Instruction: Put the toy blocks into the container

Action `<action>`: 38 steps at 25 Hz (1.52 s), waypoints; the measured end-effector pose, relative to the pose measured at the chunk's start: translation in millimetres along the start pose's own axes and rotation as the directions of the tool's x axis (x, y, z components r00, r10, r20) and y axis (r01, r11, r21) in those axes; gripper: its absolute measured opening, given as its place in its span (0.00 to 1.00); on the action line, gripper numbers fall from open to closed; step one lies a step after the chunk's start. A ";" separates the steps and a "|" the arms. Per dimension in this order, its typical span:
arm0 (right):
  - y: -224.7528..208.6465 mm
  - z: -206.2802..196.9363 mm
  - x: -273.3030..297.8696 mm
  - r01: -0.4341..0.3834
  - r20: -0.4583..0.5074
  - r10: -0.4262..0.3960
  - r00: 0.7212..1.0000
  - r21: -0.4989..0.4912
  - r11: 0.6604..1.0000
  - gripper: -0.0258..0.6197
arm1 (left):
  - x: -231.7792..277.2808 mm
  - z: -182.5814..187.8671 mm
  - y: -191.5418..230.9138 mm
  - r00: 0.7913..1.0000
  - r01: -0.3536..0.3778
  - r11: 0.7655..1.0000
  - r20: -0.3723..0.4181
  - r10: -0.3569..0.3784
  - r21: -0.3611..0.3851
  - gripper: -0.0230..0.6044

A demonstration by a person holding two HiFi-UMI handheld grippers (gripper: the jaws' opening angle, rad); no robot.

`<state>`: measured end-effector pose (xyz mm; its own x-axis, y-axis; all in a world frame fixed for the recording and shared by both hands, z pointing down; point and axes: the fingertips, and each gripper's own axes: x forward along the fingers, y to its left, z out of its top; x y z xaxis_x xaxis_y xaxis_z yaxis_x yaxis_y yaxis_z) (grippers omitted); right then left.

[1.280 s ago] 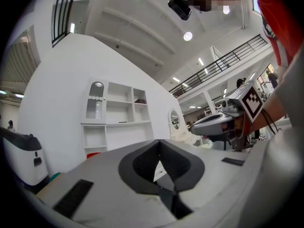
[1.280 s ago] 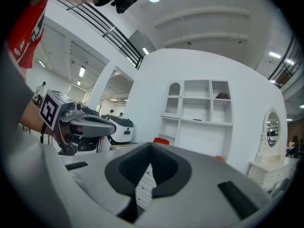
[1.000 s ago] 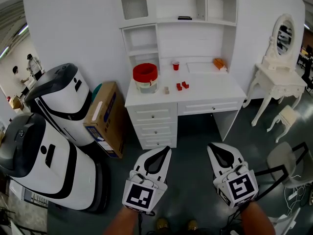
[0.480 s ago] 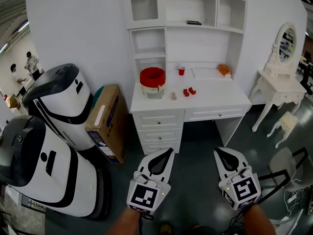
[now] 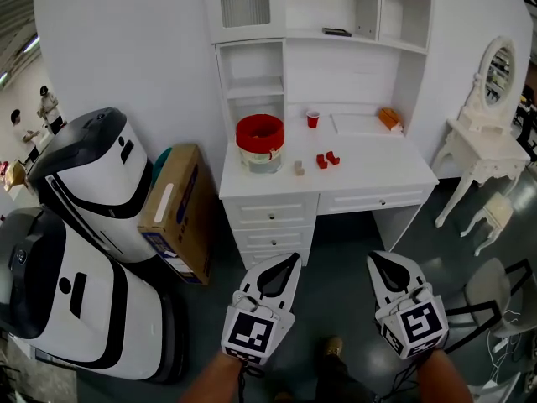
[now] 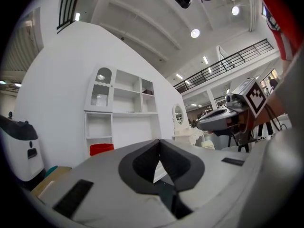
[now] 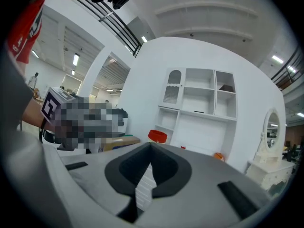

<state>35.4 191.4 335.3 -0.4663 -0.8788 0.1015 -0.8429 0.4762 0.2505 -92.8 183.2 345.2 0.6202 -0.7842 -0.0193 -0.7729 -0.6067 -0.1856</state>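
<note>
The left claw (image 5: 286,263) and right claw (image 5: 377,261) are shut, empty. The little blocks (image 5: 326,159), maybe three, lie far ahead.

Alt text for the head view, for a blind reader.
The left gripper and right gripper, both shut and empty, point toward a white desk holding a red-topped round container, red toy blocks, a tan block and a red cup.

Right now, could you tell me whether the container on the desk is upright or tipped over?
Upright: the container stands on its base on the desk, red rim facing up.
</note>
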 end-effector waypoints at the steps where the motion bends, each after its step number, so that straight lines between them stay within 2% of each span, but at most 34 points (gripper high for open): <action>1: -6.9 -2.5 8.9 -0.006 0.002 0.006 1.000 0.002 1.000 0.06 | 9.6 -2.1 3.3 1.000 -0.004 1.000 -0.006 0.004 -0.012 0.08; 3: -23.4 -6.9 28.5 -0.021 0.009 0.021 1.000 0.008 1.000 0.06 | 31.4 -5.7 10.7 1.000 -0.017 0.999 -0.019 0.016 -0.030 0.08; 9: -84.8 -14.3 94.9 -0.088 0.026 0.088 0.996 -0.003 0.996 0.06 | 115.5 -12.9 36.5 0.996 -0.067 0.998 -0.053 0.066 -0.012 0.08; 12: -113.8 -22.0 125.2 -0.132 0.029 0.132 0.991 -0.002 0.991 0.06 | 156.5 -18.3 44.0 0.992 -0.098 0.995 -0.082 0.095 -0.026 0.08; 17: -149.5 -34.5 168.1 -0.186 0.038 0.186 0.982 0.008 0.982 0.06 | 210.9 -28.0 59.7 0.984 -0.146 0.989 -0.106 0.146 0.003 0.08; 23: -171.5 -44.0 209.5 -0.210 0.021 0.210 0.978 0.003 0.978 0.06 | 250.6 -37.6 86.0 0.976 -0.180 0.983 -0.122 0.182 0.024 0.08; 28: -180.8 -49.2 245.1 -0.208 0.028 0.208 0.978 -0.010 0.978 0.06 | 273.1 -57.9 114.6 0.969 -0.202 0.979 -0.148 0.196 -0.025 0.08; 34: -184.4 -58.4 294.8 -0.198 -0.019 0.197 0.980 -0.022 0.980 0.06 | 303.3 -84.1 152.3 0.975 -0.173 0.985 -0.140 0.173 0.007 0.08; 38: -189.7 -65.9 323.6 -0.183 -0.044 0.182 0.982 -0.023 0.983 0.06 | 321.7 -101.5 172.4 0.972 -0.163 0.987 -0.173 0.160 -0.004 0.08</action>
<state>62.1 -185.4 384.1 -0.5997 -0.7779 0.1878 -0.7368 0.6283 0.2498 -40.1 -186.8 406.6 0.4561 -0.8816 0.1213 -0.8642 -0.4713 -0.1765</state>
